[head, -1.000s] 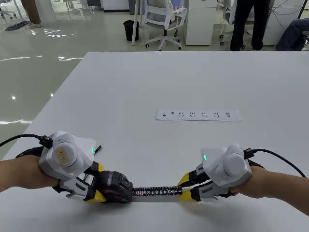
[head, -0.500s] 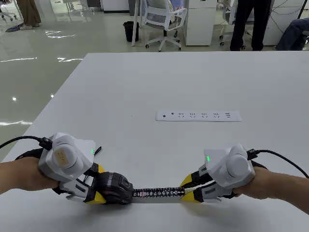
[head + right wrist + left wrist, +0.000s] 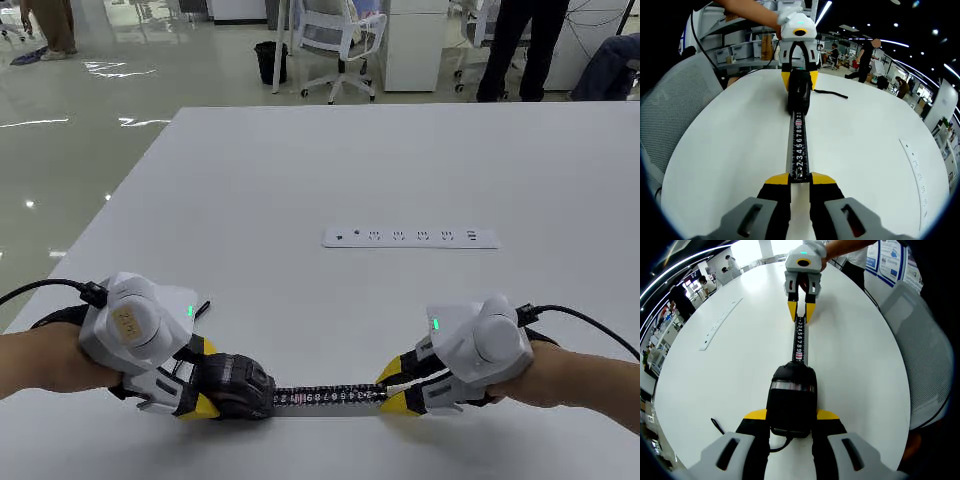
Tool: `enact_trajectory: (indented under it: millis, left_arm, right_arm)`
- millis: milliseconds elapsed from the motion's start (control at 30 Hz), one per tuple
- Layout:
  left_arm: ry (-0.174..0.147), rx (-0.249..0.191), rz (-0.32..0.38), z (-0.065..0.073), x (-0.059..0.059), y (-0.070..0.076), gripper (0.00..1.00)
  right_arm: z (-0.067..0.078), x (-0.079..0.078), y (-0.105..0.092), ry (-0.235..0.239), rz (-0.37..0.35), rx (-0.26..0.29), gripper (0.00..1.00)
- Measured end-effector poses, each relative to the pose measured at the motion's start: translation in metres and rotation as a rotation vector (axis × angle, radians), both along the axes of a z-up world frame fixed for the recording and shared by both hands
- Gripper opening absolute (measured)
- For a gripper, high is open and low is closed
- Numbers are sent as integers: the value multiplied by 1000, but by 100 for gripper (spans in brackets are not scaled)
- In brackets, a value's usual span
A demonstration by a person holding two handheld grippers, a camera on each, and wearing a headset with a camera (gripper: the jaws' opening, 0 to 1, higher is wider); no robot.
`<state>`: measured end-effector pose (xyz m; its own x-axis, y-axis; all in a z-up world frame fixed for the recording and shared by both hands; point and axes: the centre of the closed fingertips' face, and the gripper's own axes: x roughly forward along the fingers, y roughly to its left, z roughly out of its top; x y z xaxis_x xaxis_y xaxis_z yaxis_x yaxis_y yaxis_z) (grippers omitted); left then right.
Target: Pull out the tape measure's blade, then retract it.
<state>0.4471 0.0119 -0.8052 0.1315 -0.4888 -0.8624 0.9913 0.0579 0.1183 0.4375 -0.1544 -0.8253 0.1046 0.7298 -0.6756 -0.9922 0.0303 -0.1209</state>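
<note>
The tape measure [image 3: 237,386] lies on the near edge of the white table [image 3: 350,170], toward the left. The left gripper [image 3: 207,378] is clamped on its black case from the left side, with a yellow-tipped jaw on each flank. The blade [image 3: 325,396] runs out to the right, flat along the table, with its numbers facing up. The right gripper [image 3: 391,388] is closed on the blade's free end. A white power strip [image 3: 410,238] lies farther back on the table, well apart from both grippers.
</note>
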Motion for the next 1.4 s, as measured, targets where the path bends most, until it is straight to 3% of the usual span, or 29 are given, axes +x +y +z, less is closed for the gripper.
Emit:
enact_trajectory:
  millis: [1400]
  left_arm:
    - [-7,2,-1,0,0,-1,27]
  right_arm:
    - [1,2,-22,-12,-16,-11,12]
